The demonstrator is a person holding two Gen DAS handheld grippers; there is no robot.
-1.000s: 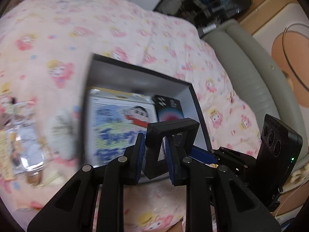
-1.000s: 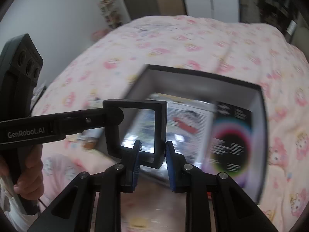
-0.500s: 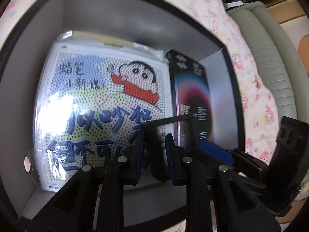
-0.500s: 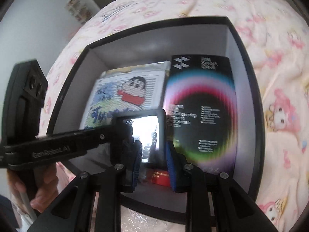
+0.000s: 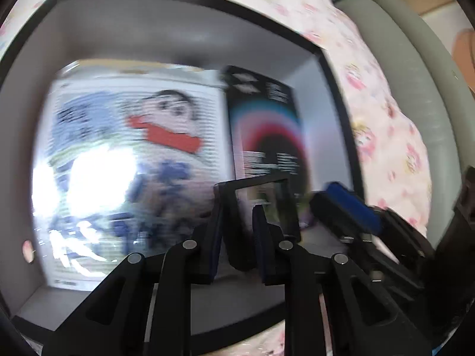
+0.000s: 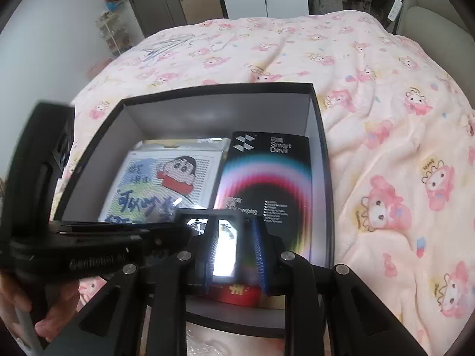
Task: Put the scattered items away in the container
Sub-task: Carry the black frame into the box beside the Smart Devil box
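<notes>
A black box (image 6: 315,109) with grey inner walls lies open on the bed. It holds a cartoon-print packet (image 6: 166,184), a black Smart Devil box (image 6: 267,184) and a red item (image 6: 237,292) at the near wall. A small black square mirror frame (image 6: 221,246) sits low inside the box. My left gripper (image 5: 237,222) is shut on the frame's side (image 5: 234,222). My right gripper (image 6: 234,252) has its jaws spread a little around the frame, with a gap on the right side. The box also shows in the left wrist view (image 5: 184,23).
The box rests on a pink cartoon-print blanket (image 6: 386,118). A grey padded bed edge (image 5: 415,74) runs along the right. A shelf of small items (image 6: 114,32) and doors stand beyond the bed. A hand (image 6: 56,311) holds the left gripper's handle.
Both grippers carried the mirror frame down into the box. The right jaws have now spread and the right gripper has drawn back, so more of the bed shows.
</notes>
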